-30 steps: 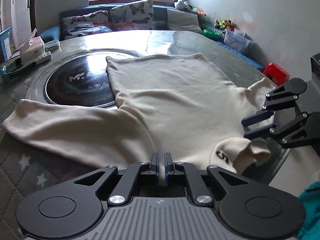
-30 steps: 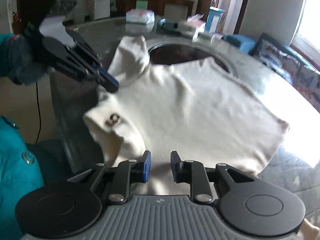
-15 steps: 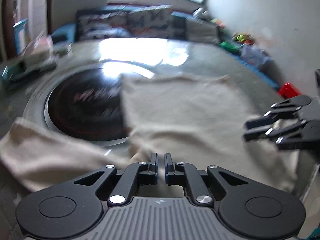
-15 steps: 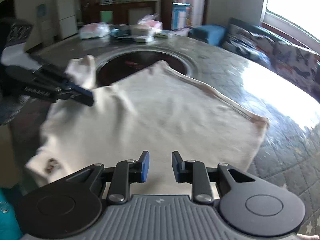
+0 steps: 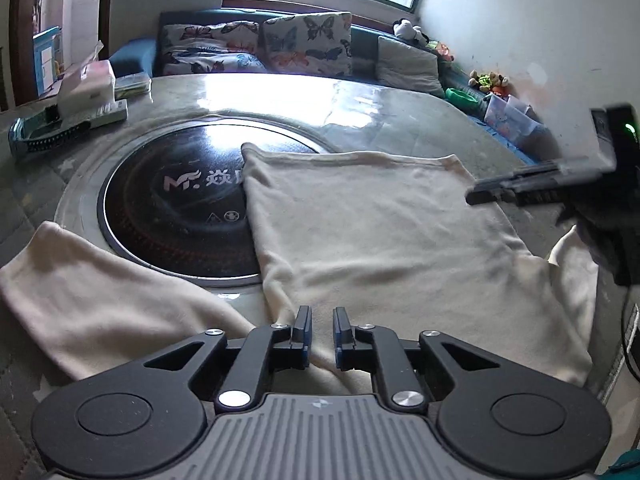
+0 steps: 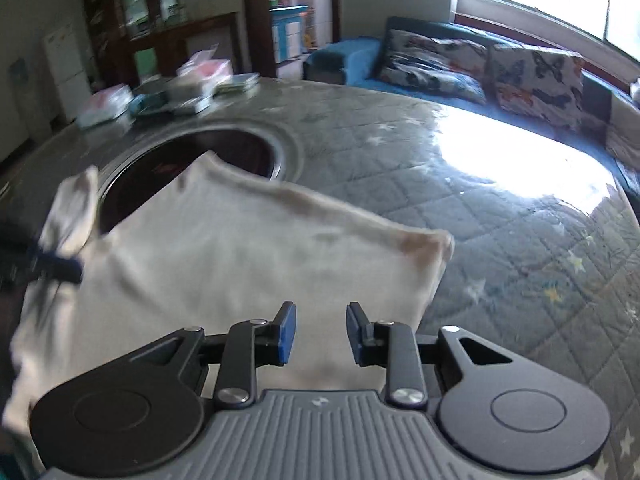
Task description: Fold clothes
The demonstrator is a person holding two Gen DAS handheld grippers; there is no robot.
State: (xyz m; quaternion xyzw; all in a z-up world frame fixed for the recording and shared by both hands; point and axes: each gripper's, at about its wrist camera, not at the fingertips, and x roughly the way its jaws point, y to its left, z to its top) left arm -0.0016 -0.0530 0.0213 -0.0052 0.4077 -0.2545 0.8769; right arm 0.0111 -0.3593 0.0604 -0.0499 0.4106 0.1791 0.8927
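Your left tool (image 5: 321,336) hangs low over the near edge of the cream garment (image 5: 372,232), jaws parted by a narrow gap with nothing between them. Your right tool (image 6: 320,334) stands wider apart, also empty, above the garment's side edge just short of its far hem corner (image 6: 438,244).

The garment lies spread flat ahead of both tools, one sleeve (image 5: 100,292) stretched out to the left of your left tool. Its body partly overlaps the black round hob plate (image 5: 172,208) set in the counter (image 6: 460,184). My reading: it is laid out this way so the sleeves and sides can be turned inward, and both tools are poised to take an edge; no fold is yet made.

The counter carries a grey quilted cover with stars under a glossy, glaring sheet. Boxes and packets (image 5: 86,88) sit far ahead and left. Beyond runs a blue sofa with butterfly cushions (image 5: 308,44) under a window
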